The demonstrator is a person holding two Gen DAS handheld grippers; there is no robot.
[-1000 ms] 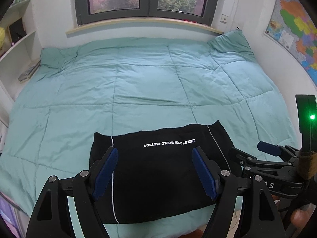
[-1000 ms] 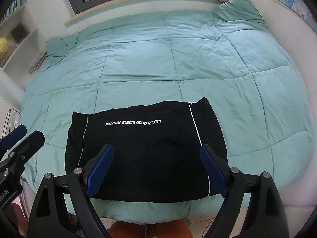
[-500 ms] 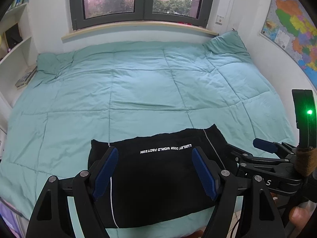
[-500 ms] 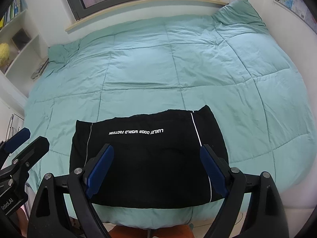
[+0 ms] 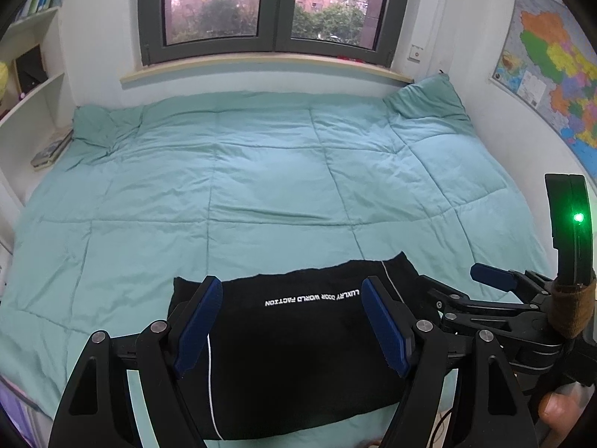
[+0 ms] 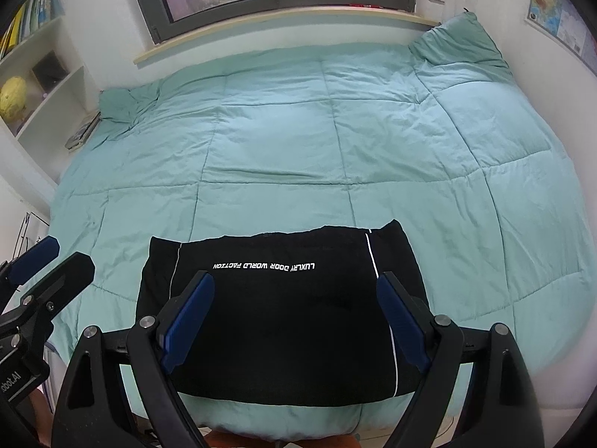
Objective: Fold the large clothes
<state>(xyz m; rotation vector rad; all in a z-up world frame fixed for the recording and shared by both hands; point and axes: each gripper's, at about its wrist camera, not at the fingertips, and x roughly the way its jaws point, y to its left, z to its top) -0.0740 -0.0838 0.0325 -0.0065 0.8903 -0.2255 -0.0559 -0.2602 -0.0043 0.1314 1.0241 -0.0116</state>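
Green quilt (image 6: 335, 142) under folded black garment (image 6: 283, 310)

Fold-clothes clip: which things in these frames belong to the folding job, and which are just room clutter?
Job:
- black garment, folded flat at the quilt's near edge
- left gripper, jaws open, empty
- right gripper, jaws open, empty
- teal quilt, work surface

Lying about:
- wall map
- shelf books
- yellow ball
- window

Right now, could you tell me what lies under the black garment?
The garment lies folded on the teal quilt, near its front edge. Whatever is under the quilt is covered.
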